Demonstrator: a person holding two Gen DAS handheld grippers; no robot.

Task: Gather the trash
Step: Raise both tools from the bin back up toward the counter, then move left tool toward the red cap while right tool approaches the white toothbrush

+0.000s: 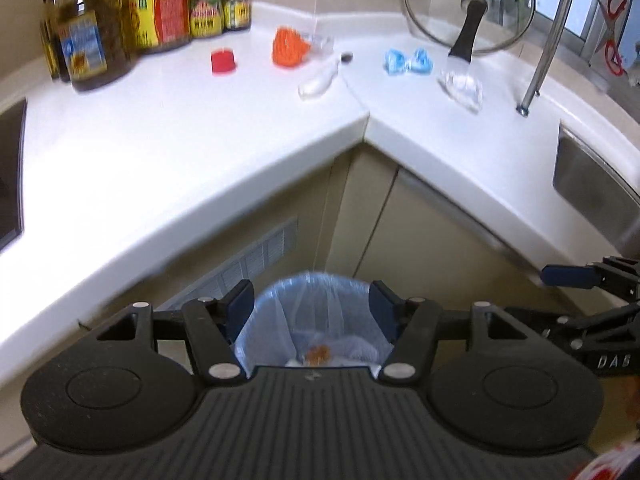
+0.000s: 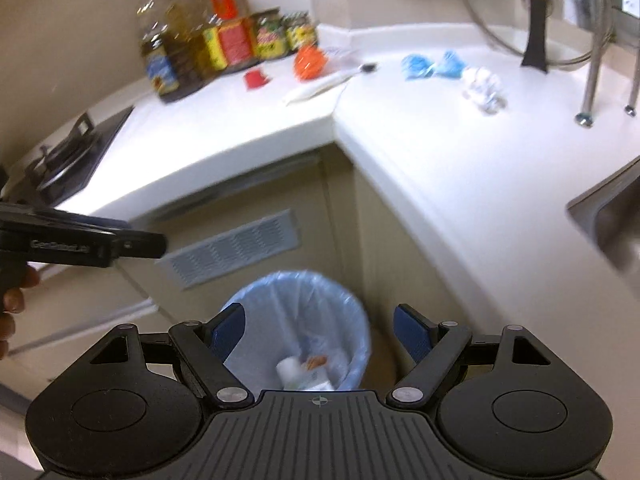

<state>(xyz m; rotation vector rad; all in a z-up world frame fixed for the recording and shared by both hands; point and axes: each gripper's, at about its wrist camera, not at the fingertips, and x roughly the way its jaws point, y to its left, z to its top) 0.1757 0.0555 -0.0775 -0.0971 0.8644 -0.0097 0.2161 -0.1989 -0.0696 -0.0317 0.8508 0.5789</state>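
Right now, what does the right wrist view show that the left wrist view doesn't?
Only the right wrist view shows the gas stove at the left end of the counter, the hand holding the left tool, and the white wrapper in the bin.

Only the left wrist view shows the red scissors hanging at far right.

Both show the bin with its blue liner on the floor, the orange net, the blue crumpled pieces and the red cap on the white counter.

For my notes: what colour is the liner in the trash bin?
Pale translucent blue liner; clearest in the right wrist view.
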